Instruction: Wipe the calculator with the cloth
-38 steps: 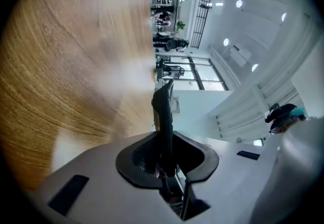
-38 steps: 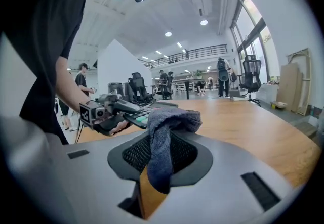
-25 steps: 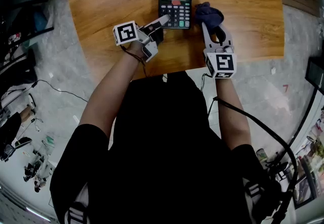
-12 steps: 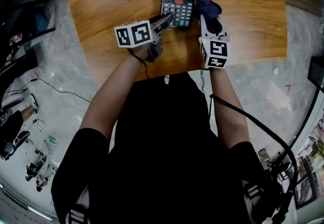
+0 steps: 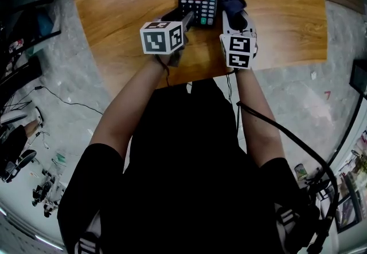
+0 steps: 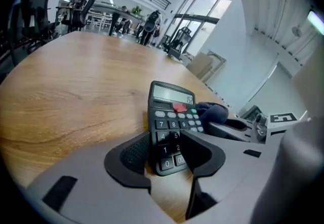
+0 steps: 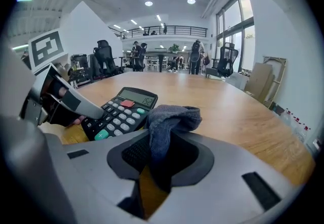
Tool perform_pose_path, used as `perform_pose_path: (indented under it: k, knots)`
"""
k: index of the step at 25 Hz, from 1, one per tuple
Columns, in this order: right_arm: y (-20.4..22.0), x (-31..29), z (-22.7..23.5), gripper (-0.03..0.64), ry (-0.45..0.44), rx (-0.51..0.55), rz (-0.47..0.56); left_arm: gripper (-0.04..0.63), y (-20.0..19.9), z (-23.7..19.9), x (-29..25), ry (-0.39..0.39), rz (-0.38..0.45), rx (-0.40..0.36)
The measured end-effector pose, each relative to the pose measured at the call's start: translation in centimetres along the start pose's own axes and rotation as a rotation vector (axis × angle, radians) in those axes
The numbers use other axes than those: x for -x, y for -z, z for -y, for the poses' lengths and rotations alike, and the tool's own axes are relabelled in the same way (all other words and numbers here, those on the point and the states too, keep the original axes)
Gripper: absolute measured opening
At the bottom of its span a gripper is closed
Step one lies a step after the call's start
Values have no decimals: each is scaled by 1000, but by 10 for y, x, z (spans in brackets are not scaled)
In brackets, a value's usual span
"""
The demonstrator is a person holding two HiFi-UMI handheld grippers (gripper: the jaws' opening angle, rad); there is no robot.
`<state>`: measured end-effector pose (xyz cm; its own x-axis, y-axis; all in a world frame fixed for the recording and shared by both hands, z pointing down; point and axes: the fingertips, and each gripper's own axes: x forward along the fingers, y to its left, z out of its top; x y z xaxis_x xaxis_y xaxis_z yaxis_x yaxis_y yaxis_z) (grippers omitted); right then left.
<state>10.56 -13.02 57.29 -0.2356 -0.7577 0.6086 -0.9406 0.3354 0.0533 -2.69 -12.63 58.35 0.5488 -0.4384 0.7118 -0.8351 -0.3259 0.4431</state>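
Black desk calculator [image 5: 199, 2], grey keys and one red key, lies flat on the light wooden table [image 5: 114, 0], display end away from the person. Left gripper [image 6: 162, 154]: jaws have just been opening and now stand wide apart, with the calculator's near end between them; whether either pad grazes its sides is unclear from the left gripper view. Right gripper [image 7: 161, 153]: jaws clamped on the dark blue-grey cloth [image 7: 169, 119], which bunches above the pads and hangs down between them. Cloth sits just right of the calculator, close against its right edge. Both grippers tilt down toward the tabletop.
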Motion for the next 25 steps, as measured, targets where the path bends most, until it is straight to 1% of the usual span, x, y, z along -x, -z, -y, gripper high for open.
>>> perform_pose_path:
  k: [4,7,10,12,13,15,17,18,19,21,22,23,25]
  knots:
    - [-4,6,4,90,31,23,-17,187,-2,4,3,-38,28,-45]
    - [-14,20,3,121,28,-1,-6,187,-3,10,12,-32,52,-60]
    - [-33,38,3,136,18,0,19,186,-15,15,30,-43,120,-98]
    - [-47,51,5,137,22,-4,40,184,-28,22,45,-48,181,-125]
    - [-57,61,5,137,31,-9,66,174,-36,26,53,-48,217,-139]
    - [-83,83,4,137,37,-15,152,93,-56,38,75,-57,314,-187]
    - [-113,109,-5,134,12,-18,257,41,-79,54,103,-60,426,-260]
    - [-128,122,-11,109,1,-15,310,25,-90,64,118,-57,480,-296]
    - [-142,135,-16,50,-6,-7,362,9,-99,75,134,-52,529,-330]
    - [-165,158,-29,19,-17,18,448,8,-112,95,164,-49,621,-387]
    - [-173,167,-36,16,-19,28,479,8,-116,102,178,-52,661,-409]
    - [-179,175,-42,15,-22,34,501,8,-118,108,190,-57,695,-424]
    - [-184,186,-53,15,-39,21,533,8,-117,116,206,-59,743,-425]
